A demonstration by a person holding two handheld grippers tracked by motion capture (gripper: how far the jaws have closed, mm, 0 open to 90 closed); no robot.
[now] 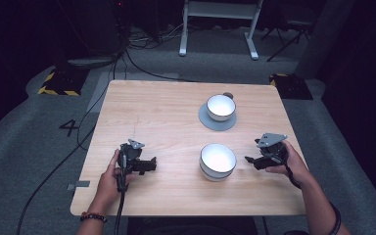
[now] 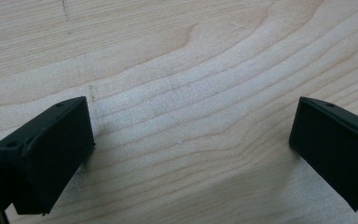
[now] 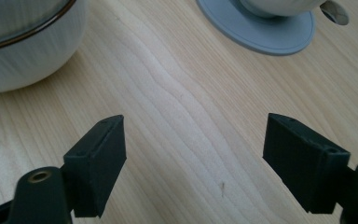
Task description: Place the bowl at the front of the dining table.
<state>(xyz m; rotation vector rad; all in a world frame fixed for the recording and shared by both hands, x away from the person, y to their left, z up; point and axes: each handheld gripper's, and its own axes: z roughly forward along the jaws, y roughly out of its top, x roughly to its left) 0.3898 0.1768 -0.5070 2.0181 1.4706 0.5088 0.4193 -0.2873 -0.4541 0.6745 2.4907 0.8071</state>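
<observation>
Two white bowls stand on the wooden table [image 1: 166,122]. The near bowl [image 1: 218,161] [image 3: 23,42] sits bare on the wood; the far bowl [image 1: 221,107] [image 3: 279,5] rests on a round grey mat [image 1: 210,121] [image 3: 256,28]. My left gripper [image 1: 149,165] [image 2: 191,154] lies low over bare wood at the front left, open and holding nothing. My right gripper [image 1: 251,160] [image 3: 193,158] hovers just right of the near bowl, jaws wide apart with only wood between them.
Cables [image 1: 54,171] trail off the table's left side onto the grey carpet. A white desk frame [image 1: 220,24] stands beyond the far edge. Black-and-yellow striped floor plates [image 1: 58,83] lie at the far corners.
</observation>
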